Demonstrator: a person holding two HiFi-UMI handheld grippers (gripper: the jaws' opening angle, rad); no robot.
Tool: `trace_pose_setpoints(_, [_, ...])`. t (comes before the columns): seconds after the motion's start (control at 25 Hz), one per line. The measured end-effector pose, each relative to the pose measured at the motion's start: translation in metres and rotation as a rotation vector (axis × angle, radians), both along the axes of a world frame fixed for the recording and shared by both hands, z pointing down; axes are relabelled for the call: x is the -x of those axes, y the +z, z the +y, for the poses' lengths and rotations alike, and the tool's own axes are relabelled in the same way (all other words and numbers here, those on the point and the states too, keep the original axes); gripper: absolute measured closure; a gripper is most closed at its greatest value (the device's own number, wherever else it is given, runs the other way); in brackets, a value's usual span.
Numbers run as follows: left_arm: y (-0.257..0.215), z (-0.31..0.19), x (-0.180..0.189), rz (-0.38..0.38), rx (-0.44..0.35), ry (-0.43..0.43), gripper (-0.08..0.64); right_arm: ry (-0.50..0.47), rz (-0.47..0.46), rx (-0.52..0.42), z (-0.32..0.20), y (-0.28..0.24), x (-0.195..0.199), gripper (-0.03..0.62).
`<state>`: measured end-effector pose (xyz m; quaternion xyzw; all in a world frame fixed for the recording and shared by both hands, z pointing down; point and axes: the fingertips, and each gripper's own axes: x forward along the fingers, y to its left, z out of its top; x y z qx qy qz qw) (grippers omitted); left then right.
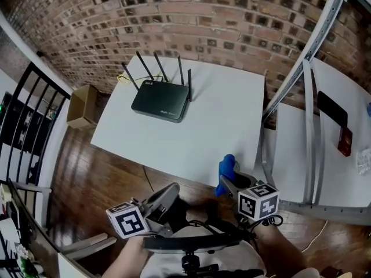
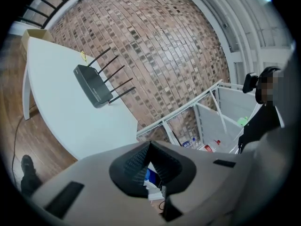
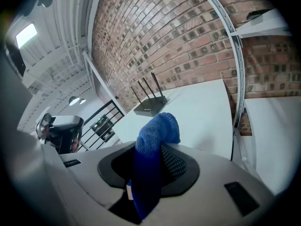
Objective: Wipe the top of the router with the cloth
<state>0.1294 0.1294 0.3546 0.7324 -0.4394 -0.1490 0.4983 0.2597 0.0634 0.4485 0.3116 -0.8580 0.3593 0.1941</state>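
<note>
I've got the right gripper clenched on the blue cloth, which bunches up out of the jaws and hangs down between them. It sits at the near edge of the white table, towards the right corner. The left gripper is squeezed closed with nothing in it, and I'm holding it short of the near edge, over the wood floor. The black router sits well away, near the far left corner, its antennas up along the side facing the brick wall.
</note>
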Motion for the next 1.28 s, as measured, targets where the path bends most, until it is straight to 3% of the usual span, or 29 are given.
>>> trace_pose_setpoints(0.4, [0.008, -0.058, 0.117, -0.018, -0.021, 0.163, 0.535, 0.125, 0.154, -0.053, -0.059, 0.009, 0.071, 0.460])
trace_pose_setpoints(0.56, [0.018, -0.077, 0.141, -0.004, -0.006, 0.224, 0.535, 0.131, 0.195, -0.076, -0.079, 0.010, 0.089, 0.460])
trace_pose_setpoints(0.8, [0.022, -0.114, 0.134, 0.006, -0.002, 0.252, 0.535, 0.026, 0.254, -0.140, -0.136, 0.018, 0.096, 0.460])
trace_pose_setpoints(0.96, [0.033, -0.147, 0.127, -0.022, -0.005, 0.198, 0.535, -0.100, 0.283, -0.199, -0.197, 0.037, 0.102, 0.460])
trace_pose_setpoints(1.28, [0.065, -0.212, 0.109, -0.228, -0.014, 0.061, 0.534, -0.288, 0.232, -0.234, -0.294, 0.068, 0.117, 0.460])
